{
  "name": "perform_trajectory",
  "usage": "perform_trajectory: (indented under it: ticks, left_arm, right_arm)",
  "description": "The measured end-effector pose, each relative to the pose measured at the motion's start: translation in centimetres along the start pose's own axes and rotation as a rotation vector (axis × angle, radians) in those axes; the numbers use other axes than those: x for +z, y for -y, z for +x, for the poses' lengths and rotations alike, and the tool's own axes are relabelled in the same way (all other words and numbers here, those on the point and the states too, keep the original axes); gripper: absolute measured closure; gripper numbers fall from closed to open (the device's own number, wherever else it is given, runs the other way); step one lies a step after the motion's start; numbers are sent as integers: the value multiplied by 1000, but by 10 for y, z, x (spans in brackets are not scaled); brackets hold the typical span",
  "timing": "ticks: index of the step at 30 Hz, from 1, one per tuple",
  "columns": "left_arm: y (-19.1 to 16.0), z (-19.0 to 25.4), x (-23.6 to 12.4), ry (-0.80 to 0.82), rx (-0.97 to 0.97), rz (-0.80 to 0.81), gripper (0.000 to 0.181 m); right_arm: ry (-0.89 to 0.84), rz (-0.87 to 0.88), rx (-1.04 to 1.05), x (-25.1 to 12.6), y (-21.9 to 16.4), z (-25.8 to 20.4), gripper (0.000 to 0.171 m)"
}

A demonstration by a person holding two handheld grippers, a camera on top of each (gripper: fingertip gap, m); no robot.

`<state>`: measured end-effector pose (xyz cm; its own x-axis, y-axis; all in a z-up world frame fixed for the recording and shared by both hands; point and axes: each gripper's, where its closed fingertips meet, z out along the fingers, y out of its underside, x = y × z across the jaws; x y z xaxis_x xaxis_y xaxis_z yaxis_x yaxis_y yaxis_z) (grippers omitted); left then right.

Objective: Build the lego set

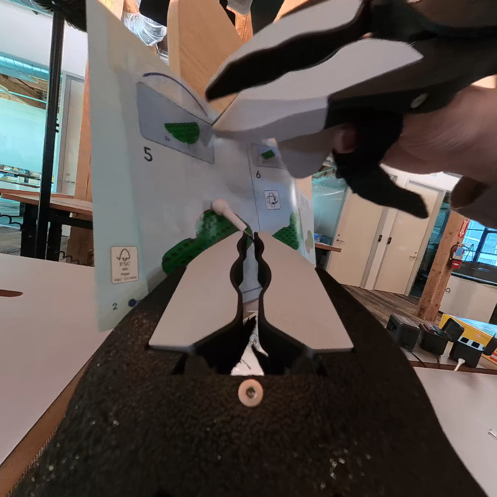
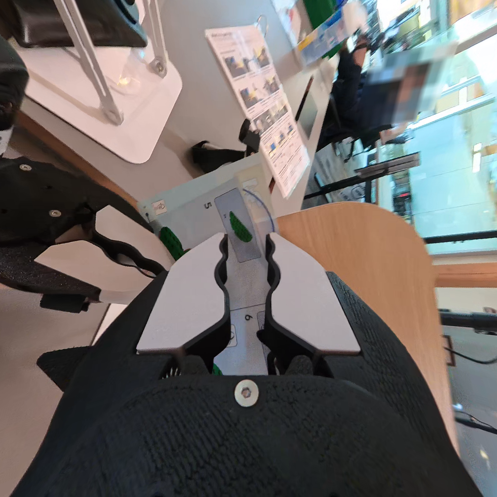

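Observation:
The white instruction booklet [image 1: 172,188] stands upright, open at a page with printed green plates. My left gripper [image 1: 254,235] is shut on the booklet's lower edge and holds it up. My right gripper [image 1: 211,111] comes in from the upper right, with a person's hand [image 1: 443,139] behind it. In the right wrist view my right gripper [image 2: 246,238] is open and the booklet [image 2: 193,215] lies in the gap between its jaws. The left gripper [image 2: 156,269] shows at the left there. No loose bricks are in view.
A white table [image 1: 40,309] lies below. A light wooden chair back [image 2: 349,269] is right behind the booklet. A laminated sheet [image 2: 263,107] and a white stand base [image 2: 134,121] are on the table. Black chargers [image 1: 430,338] sit at the right.

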<state>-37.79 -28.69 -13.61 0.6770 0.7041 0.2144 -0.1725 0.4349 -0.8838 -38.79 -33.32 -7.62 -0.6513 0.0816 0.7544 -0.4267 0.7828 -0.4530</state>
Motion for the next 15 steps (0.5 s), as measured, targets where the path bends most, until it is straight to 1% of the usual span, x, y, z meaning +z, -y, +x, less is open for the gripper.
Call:
perform_trajectory:
  ticks: [1, 4, 6, 8, 9, 12, 15]
  left_arm:
    - [0, 0, 0, 3, 2, 1, 176]
    - [1, 6, -1, -10, 21, 12, 166]
    - [4, 10, 0, 12, 50, 23, 164]
    - [24, 16, -5, 43, 85, 116, 168]
    - [33, 20, -8, 57, 108, 148, 169]
    - [53, 29, -17, 102, 169, 221, 169]
    - [51, 29, -23, 136, 184, 199, 168]
  right_arm:
    - [-40, 36, -3, -7, 5, 4, 144]
    - [-196, 130, 42, -36, 15, 22, 143]
    - [-302, 126, 117, -54, 5, 32, 143]
    - [-368, 66, 194, -66, -18, 30, 143]
    - [-405, -4, 235, -70, -36, 27, 144]
    - [-456, -179, 354, -73, -91, 5, 154]
    - [-439, -234, 458, -70, -128, -23, 159]
